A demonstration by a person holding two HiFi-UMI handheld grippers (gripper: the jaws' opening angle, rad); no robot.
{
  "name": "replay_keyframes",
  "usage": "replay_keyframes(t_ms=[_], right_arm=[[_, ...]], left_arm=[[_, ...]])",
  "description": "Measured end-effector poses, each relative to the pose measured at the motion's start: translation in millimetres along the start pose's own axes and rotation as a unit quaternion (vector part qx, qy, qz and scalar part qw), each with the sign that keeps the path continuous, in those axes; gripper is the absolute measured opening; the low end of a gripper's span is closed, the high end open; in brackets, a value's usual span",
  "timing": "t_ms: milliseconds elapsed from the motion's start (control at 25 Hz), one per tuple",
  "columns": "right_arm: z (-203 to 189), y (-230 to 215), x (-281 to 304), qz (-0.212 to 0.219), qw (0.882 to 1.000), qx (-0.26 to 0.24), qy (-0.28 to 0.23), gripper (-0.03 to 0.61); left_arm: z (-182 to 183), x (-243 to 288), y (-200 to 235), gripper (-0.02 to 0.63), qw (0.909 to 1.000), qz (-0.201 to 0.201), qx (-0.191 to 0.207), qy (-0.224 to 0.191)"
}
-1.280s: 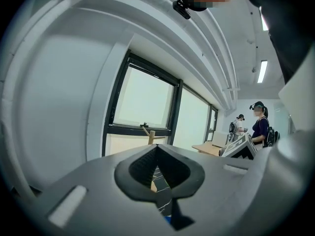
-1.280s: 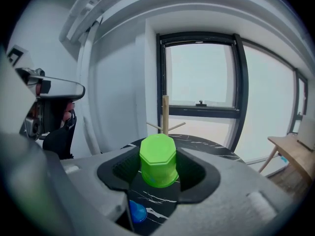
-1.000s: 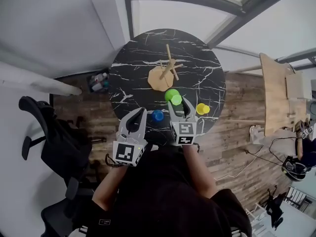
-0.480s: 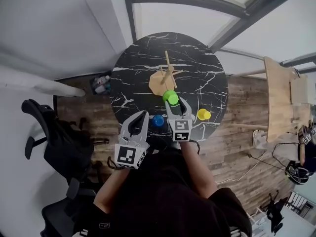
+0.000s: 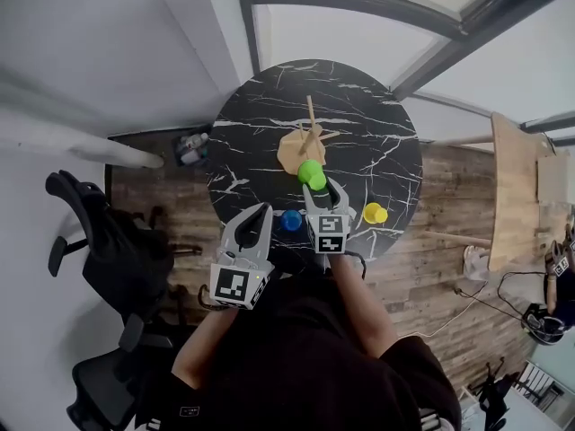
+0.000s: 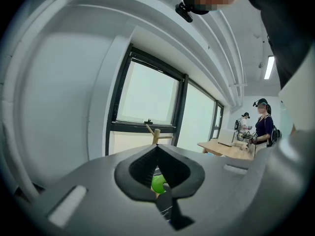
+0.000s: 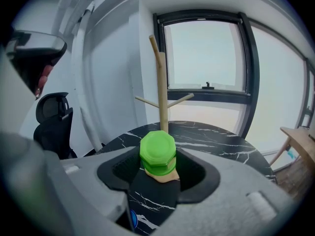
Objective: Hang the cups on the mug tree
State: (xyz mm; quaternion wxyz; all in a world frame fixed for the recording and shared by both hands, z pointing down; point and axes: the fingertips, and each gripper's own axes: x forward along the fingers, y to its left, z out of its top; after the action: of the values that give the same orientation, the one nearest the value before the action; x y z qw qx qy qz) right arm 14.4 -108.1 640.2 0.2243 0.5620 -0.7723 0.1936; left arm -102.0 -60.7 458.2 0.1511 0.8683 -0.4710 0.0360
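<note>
Fingers of your right gripper (image 7: 158, 168) are clamped on the green cup (image 7: 158, 154), just on your side of the mug tree (image 7: 162, 82). Your left gripper (image 6: 157, 150) has its fingers pressed together, empty, farther from the mug tree, near the blue cup (image 5: 290, 220).

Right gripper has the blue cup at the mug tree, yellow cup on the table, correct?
Not blue: the right gripper view shows the right gripper holding the green cup at the mug tree. The blue cup and yellow cup are on the table.
</note>
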Motion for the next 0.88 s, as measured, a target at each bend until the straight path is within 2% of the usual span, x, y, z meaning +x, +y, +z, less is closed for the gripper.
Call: replay_keyframes(t_ms=[880], right_arm=[[-28,-10,36,-0.011,0.999,-0.001,0.037,0.219]], left_arm=[[-9,4,3,-0.003,0.9997,0.020,-0.004,0.013]])
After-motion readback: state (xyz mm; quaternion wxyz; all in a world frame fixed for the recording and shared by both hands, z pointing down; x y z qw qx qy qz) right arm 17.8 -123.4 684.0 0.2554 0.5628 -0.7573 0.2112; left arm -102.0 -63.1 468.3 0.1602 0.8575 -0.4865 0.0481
